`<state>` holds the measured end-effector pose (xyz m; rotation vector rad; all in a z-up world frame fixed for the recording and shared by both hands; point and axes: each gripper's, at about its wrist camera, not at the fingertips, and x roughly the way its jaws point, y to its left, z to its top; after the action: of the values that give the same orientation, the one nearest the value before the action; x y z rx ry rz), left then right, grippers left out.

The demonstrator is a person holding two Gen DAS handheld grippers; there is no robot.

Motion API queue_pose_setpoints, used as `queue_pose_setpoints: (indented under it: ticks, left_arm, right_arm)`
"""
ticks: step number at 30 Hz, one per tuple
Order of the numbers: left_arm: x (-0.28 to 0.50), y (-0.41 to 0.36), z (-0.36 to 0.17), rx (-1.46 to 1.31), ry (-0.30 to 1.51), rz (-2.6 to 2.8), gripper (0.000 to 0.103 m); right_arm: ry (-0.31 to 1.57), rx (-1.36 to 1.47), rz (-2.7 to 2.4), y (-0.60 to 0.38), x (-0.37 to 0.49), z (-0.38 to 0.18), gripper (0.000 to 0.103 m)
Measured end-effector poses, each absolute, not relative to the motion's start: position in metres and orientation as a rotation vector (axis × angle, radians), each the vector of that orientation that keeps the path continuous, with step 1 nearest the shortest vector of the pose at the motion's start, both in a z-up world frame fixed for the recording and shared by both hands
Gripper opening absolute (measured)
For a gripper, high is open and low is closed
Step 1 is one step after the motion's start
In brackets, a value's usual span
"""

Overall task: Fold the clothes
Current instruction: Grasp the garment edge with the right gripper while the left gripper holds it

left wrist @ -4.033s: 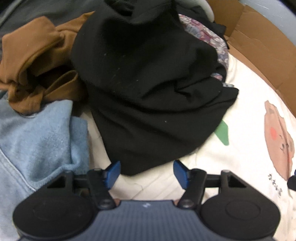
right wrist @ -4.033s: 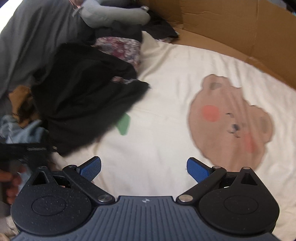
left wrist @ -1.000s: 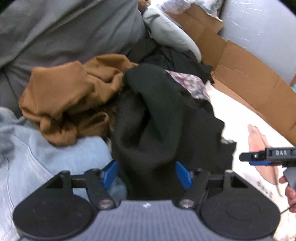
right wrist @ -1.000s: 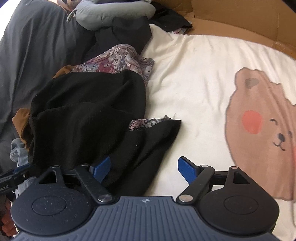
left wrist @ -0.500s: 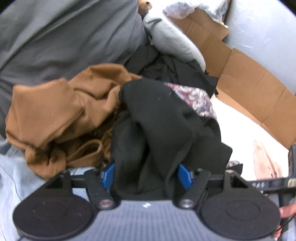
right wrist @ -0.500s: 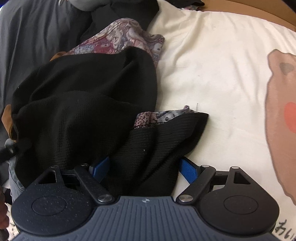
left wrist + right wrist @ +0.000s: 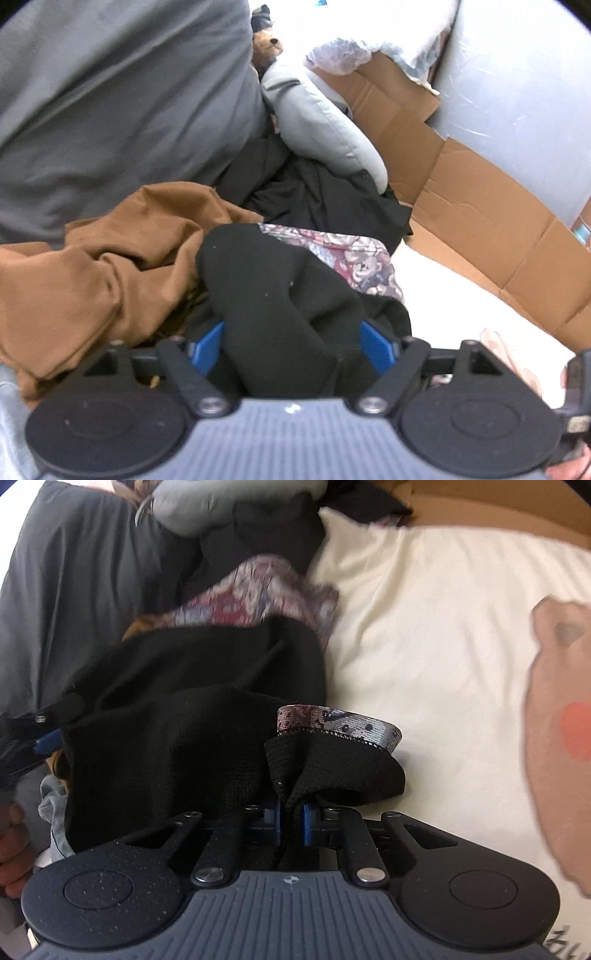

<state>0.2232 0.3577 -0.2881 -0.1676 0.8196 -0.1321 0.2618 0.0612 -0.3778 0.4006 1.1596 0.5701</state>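
Bed: cream sheet (image 7: pixel 424 627) w/ bear print (image 7: pixel 557 738), cardboard (image 7: pixel 480 206) along far edge.
Grey duvet (image 7: pixel 110 92): bunched at left, behind clothes pile.
Brown garment (image 7: pixel 92 273): crumpled, left of black one.
Black garment (image 7: pixel 184 731): atop pile, over patterned cloth (image 7: pixel 258 590).
Right claw (image 7: pixel 291 821): clamped on black hem.
Left claw (image 7: pixel 291 347): blue pads wide apart, black fabric between, not pinched.
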Motion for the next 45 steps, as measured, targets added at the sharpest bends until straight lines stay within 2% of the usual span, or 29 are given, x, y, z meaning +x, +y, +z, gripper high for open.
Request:
queue_pose_setpoints:
  ticks: [1,2,3,4,5,15,26,31,38,45]
  left_arm:
    - [0.225,0.357,-0.289,-0.174,0.822,-0.132,0.081]
    - [0.226,0.356,-0.289,-0.180,0.825,-0.133,0.073]
    - [0.228,0.354,-0.290,-0.186,0.827,-0.133,0.060]
    - [0.229,0.353,-0.291,-0.193,0.829,-0.133,0.019]
    - [0.231,0.352,-0.291,-0.199,0.832,-0.133,0.007]
    - [0.237,0.325,-0.285,-0.254,0.832,-0.187,0.005]
    - [0.234,0.241,-0.255,-0.272,0.807,-0.355,0.005]
    - [0.227,0.197,-0.244,-0.255,0.825,-0.436,0.005]
    - [0.200,0.160,-0.237,-0.191,0.867,-0.537,0.004]
    - [0.171,0.158,-0.238,-0.090,0.916,-0.599,0.004]
  right_arm:
    - [1.154,0.396,0.564,0.055,0.262,-0.374,0.009]
    - [1.149,0.391,0.558,0.050,0.262,-0.370,0.009]
    - [1.144,0.386,0.552,0.044,0.263,-0.366,0.009]
    - [1.139,0.375,0.551,0.038,0.263,-0.362,0.009]
    - [1.134,0.365,0.550,0.033,0.264,-0.357,0.009]
    - [1.131,0.302,0.546,-0.021,0.272,-0.332,0.009]
    - [1.098,0.229,0.462,-0.121,0.273,-0.300,0.009]
    - [1.039,0.294,0.366,-0.183,0.264,-0.289,0.008]
    - [0.935,0.424,0.213,-0.258,0.222,-0.278,0.008]
    - [0.874,0.480,0.174,-0.282,0.164,-0.280,0.008]
